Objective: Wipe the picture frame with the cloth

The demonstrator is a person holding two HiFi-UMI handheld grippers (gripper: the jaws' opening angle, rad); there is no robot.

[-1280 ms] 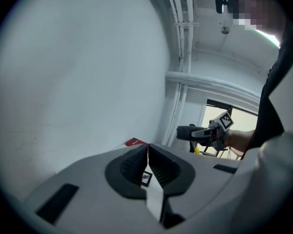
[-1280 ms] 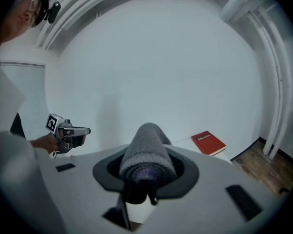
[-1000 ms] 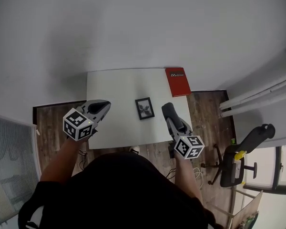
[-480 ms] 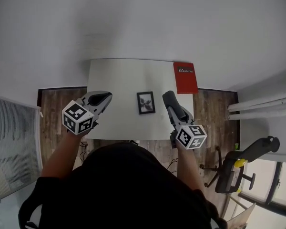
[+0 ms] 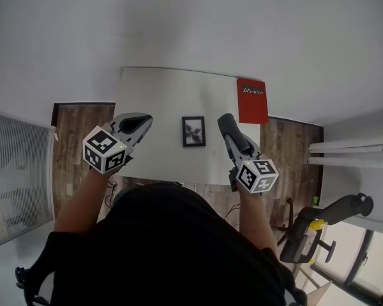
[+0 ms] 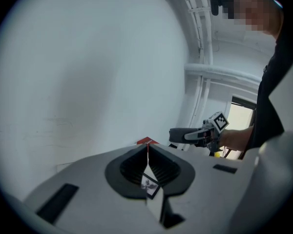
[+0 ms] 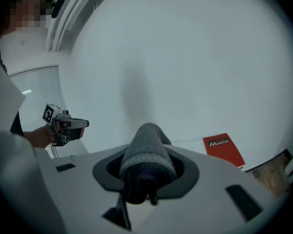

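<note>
From the head view, the picture frame [image 5: 193, 131] lies flat on the white tabletop [image 5: 156, 94], near the middle of its near half. A red booklet [image 5: 251, 100] sits at the far right corner, well apart from it. My left gripper [image 5: 142, 120] and right gripper [image 5: 230, 136] hang over the near edge, one on each side of the frame and neither touching it. Both forearms reach forward from my body and both tools tip forward and somewhat down. The marker cubes face up at me.

In the left gripper view, my jaws are clenched together with nothing in them. Only a thin slit shows between them, and a sliver of the frame lies below it on the tabletop.

In the right gripper view, my jaws are clamped on the cloth [image 7: 147, 152], a grey roll that bulges out ahead of them. The frame is hidden behind it here.

I judge the wiping has not begun; this is the approach. To do it well, I would lower the right gripper until the cloth's rounded front meets the frame. I would then stroke across it lightly, since a small frame lying loose will probably skate on a smooth tabletop. The left jaws could rest against the frame's edge to pin it, staying off the glass.
</note>
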